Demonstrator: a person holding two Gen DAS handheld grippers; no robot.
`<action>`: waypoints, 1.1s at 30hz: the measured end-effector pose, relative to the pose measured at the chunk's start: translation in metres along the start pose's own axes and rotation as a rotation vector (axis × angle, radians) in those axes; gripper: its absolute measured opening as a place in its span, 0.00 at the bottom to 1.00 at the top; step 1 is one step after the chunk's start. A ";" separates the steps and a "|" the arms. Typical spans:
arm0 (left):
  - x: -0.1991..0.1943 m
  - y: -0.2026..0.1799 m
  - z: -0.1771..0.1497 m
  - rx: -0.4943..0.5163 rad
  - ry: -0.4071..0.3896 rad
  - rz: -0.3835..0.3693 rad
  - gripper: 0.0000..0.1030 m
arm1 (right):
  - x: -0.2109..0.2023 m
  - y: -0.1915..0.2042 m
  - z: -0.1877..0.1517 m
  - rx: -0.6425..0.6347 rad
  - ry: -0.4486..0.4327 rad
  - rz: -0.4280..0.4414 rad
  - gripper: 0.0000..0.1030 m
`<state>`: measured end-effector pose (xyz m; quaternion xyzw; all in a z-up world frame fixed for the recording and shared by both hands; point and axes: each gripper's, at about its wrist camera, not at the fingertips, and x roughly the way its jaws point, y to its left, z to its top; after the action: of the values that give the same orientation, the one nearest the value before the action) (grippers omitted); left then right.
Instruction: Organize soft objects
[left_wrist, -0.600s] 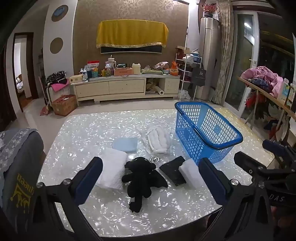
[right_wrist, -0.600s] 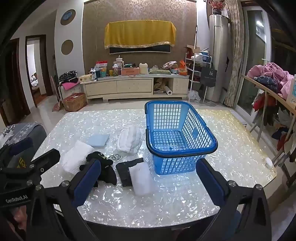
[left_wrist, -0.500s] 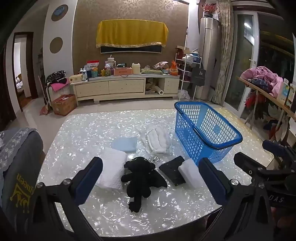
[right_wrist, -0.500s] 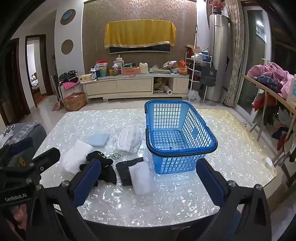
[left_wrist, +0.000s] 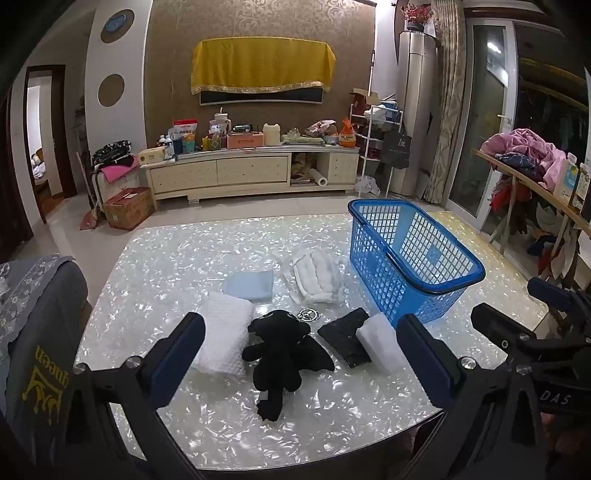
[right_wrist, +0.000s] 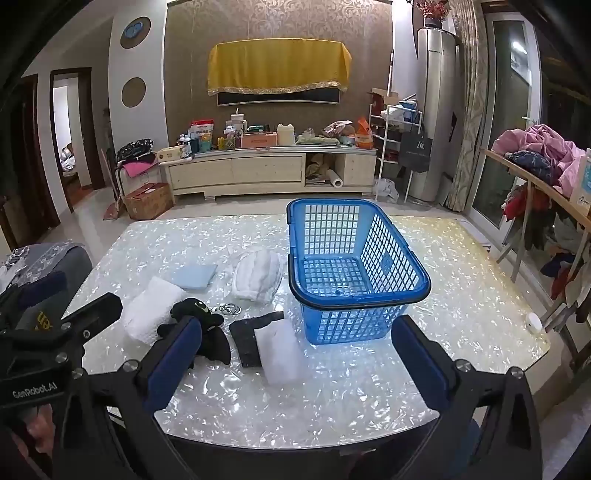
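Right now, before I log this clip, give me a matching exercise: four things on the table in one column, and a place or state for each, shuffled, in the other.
Things:
1. blue basket
2. black plush toy
3. light blue folded cloth
4. white foam block

Places or states:
A. lying partly on the black pad
B. between the left claw fingers in its camera's view, not gripped
C. empty
D. flat, beyond the white textured towel

Pairs: 1-C, 2-B, 3-D, 4-A

Home living room, cluttered TV cabinet (left_wrist: 251, 173), clothes-piled rack (left_wrist: 524, 155), doorway (right_wrist: 70, 136)
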<state>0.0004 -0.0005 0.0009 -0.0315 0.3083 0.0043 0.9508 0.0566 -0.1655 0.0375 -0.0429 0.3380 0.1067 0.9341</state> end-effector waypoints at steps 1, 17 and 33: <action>0.000 0.000 0.000 0.000 0.000 0.000 1.00 | 0.000 0.000 0.000 0.000 0.000 0.000 1.00; 0.003 -0.001 -0.001 0.006 -0.003 -0.003 1.00 | -0.001 0.000 0.000 -0.005 0.002 -0.001 1.00; 0.002 -0.002 -0.001 0.012 0.002 -0.007 1.00 | -0.003 -0.002 -0.001 -0.003 0.006 -0.005 1.00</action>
<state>0.0016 -0.0026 -0.0009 -0.0267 0.3092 -0.0009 0.9506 0.0538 -0.1684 0.0384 -0.0456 0.3403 0.1048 0.9333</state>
